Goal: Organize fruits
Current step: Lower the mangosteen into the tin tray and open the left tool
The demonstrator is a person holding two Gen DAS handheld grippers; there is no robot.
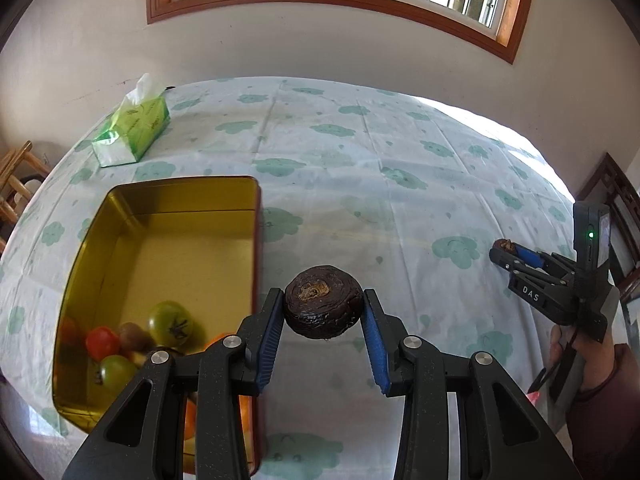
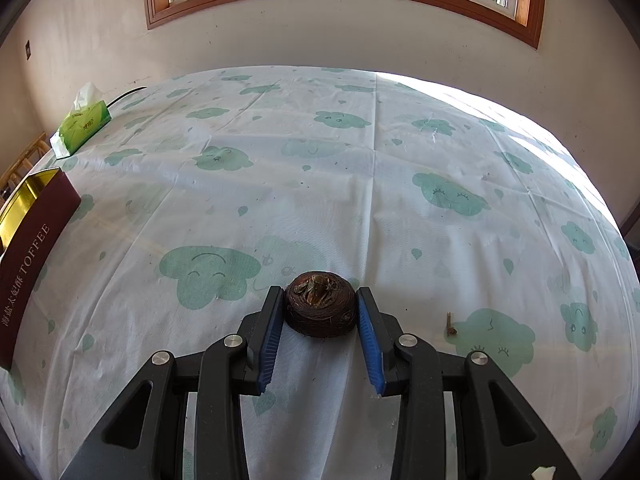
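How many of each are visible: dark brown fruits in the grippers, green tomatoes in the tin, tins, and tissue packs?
Dark brown fruits: 2
Green tomatoes: 2
Tin: 1
Tissue pack: 1
Total: 6

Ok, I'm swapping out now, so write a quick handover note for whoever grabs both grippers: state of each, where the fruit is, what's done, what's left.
Left gripper: shut on a dark round fruit, held in the air just right of the gold tin.
Right gripper: shut on a second dark round fruit, low over the tablecloth; contact unclear.
Done: tomatoes and other fruit already lie in the tin.
Left: drop both held fruits into the tin. No other loose fruit in view.
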